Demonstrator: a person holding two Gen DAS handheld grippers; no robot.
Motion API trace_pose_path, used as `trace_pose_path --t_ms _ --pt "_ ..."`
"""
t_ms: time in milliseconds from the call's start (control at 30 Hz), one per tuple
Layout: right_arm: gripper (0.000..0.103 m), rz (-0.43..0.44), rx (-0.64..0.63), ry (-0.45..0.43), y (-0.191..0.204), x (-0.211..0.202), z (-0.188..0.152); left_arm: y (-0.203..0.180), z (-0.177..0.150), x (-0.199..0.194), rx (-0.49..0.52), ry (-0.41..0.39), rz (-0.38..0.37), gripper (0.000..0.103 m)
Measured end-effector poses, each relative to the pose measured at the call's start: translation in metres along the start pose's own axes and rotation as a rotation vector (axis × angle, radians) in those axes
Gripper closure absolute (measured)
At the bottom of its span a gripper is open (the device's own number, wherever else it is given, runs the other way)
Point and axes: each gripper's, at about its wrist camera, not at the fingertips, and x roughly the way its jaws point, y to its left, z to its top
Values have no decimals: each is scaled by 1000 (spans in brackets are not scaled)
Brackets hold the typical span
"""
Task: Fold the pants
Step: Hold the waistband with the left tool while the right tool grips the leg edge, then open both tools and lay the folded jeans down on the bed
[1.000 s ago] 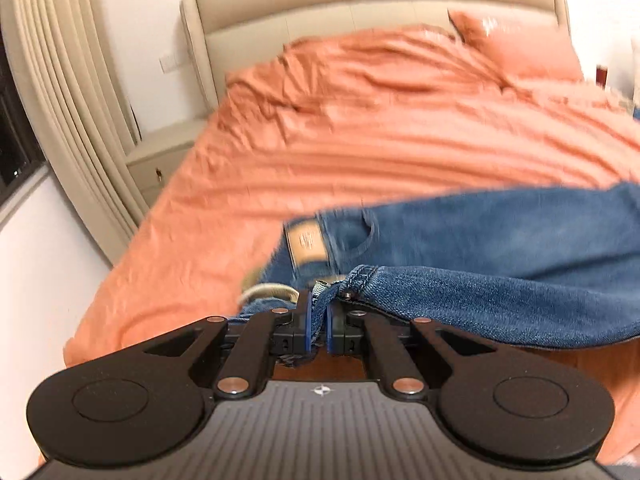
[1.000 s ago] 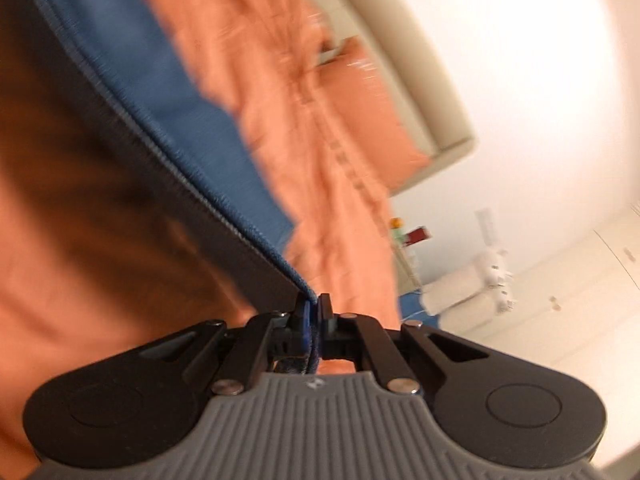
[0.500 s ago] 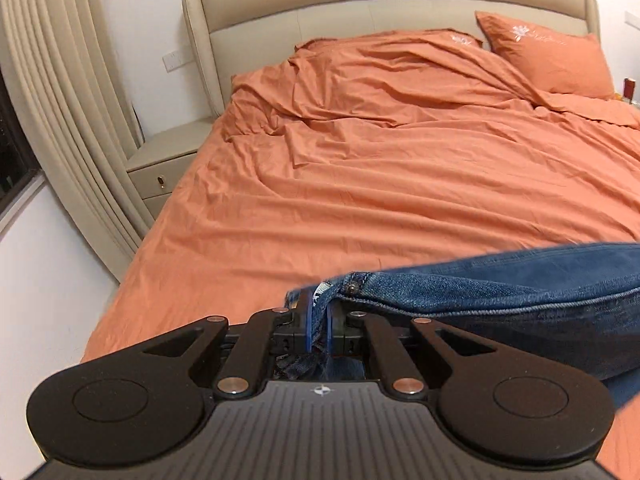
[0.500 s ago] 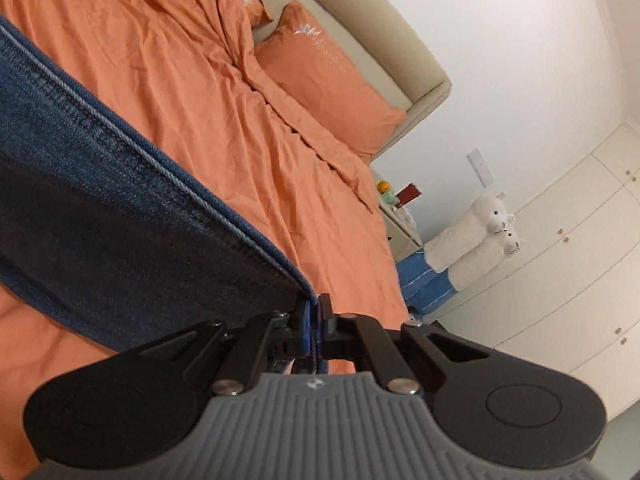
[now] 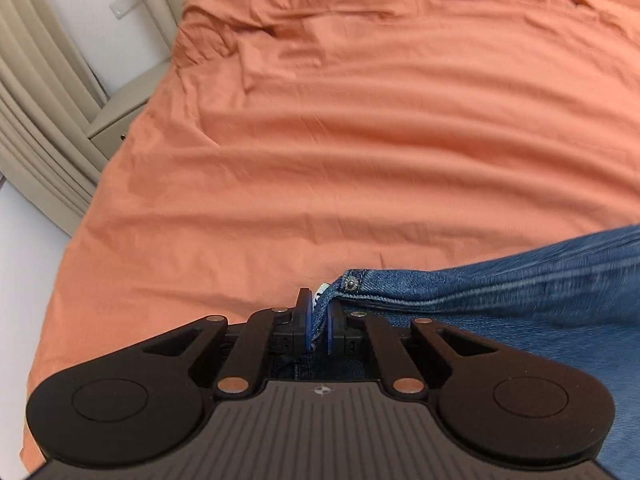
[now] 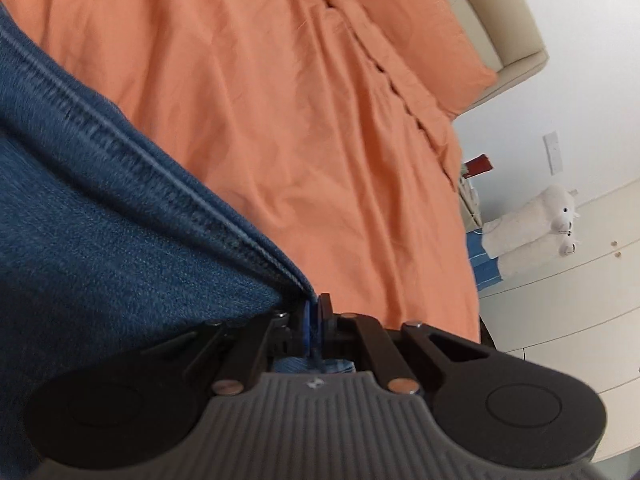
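The left hand-held gripper (image 5: 319, 320) is clamped on the waistband corner of the jeans (image 5: 520, 280), the blue pads pinching the denim just beside a metal rivet (image 5: 352, 283). From that grip the jeans stretch away to the right, above the orange sheet (image 5: 360, 140) of the bed, toward its near right part in the left wrist view. The cloth there looks slightly blurred.

The right hand-held gripper (image 6: 315, 328) is likewise clamped on the jeans (image 6: 100, 240), its pads pressed together on a seamed edge. The denim runs up and to the left from the pads, filling the left side of the right wrist view, with a stitched seam (image 6: 140, 160) along its upper edge.

Beyond the left gripper lie the bare, wrinkled sheet, a beige nightstand (image 5: 120, 116) at the bed's far left corner and curtains (image 5: 36, 120). The right wrist view shows an orange pillow (image 6: 420, 28) against the beige headboard (image 6: 500, 12), plush toys (image 6: 532, 232) and white wardrobe doors (image 6: 580, 320) past the bed's right edge.
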Motion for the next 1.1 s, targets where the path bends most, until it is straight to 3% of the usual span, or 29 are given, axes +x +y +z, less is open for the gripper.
trace_pose_path --t_ms 233,400,600,733,767,867,900,933,967,1000,1033,1067,1100 --pt "103 19 -15 33 24 29 4 -9 -3 12 27 -11 19 95" --pt "103 -33 22 -14 19 -2 -13 1 -10 -34 -29 -164 40 95" --pt "103 -51 95 -22 6 -18 -16 2 7 -32 -52 -191 42 95" --pt "103 -43 103 21 13 -7 -12 -7 15 -8 4 -126 44 94" --pt "103 -37 94 29 17 -4 -11 -9 16 -1 25 -106 49 86" --pt "103 -31 87 40 25 0 -11 -7 12 6 35 -79 37 84" --pt "100 -33 88 41 27 0 -12 -5 11 4 28 -80 31 84" --pt "89 -38 94 39 27 -2 -12 -4 11 1 29 -81 25 82" --pt "82 -45 109 33 24 -5 -12 -2 10 -3 31 -80 20 78" --pt "69 -44 127 23 23 -11 -12 0 9 -7 33 -81 17 72" --pt "61 -46 149 11 21 -19 -12 3 7 -13 32 -93 8 51" --pt "60 -46 170 1 17 -24 -11 6 5 -19 27 -108 -11 9" --pt "60 -19 215 -19 15 -43 -10 11 3 -26 8 -123 -25 0"
